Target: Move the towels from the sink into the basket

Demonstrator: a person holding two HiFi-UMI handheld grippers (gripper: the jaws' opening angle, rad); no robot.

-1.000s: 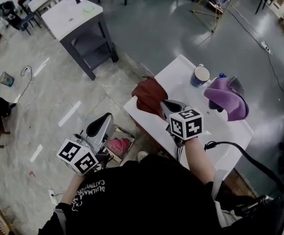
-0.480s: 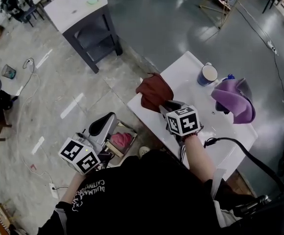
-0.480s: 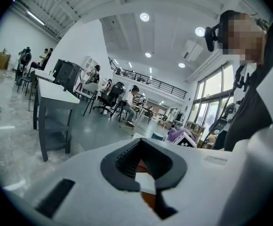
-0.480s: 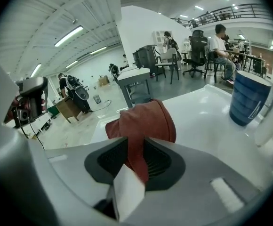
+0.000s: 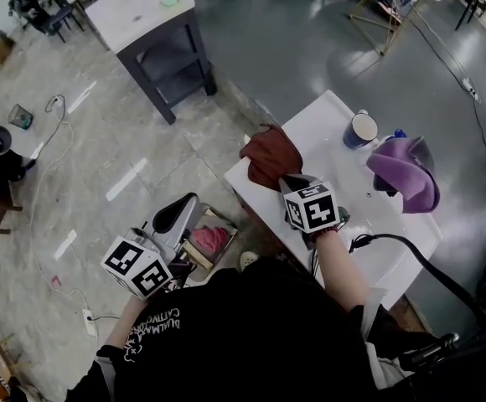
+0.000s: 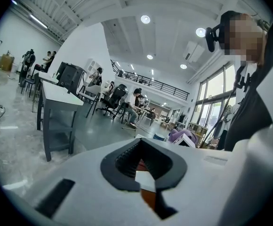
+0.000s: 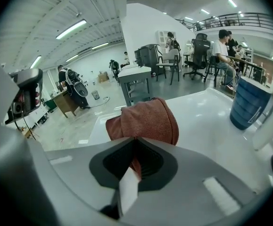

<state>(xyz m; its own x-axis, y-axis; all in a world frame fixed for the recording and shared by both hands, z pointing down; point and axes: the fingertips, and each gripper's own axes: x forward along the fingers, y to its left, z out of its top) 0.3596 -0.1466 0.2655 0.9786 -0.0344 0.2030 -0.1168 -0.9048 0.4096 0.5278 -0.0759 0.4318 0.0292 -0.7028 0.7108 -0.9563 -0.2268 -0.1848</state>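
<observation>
Right gripper (image 5: 286, 182) clamped on the red-brown towel (image 5: 270, 154) at the near-left corner of the white sink top (image 5: 323, 124).
Its jaws have just been closing and now pinch a fold of that towel, whose bulk lies at 11 o'clock from the jaw tips and hangs partly over the counter edge. A blue cup (image 5: 361, 130) stands at 1 o'clock on the same top. A purple towel (image 5: 406, 174) is draped at 3 o'clock. On the floor at 8 o'clock, the basket (image 5: 194, 256) holds a pink towel (image 5: 209, 239). The left gripper (image 5: 183, 204), jaws together and empty, hovers just beside the basket at 9 o'clock from it.
</observation>
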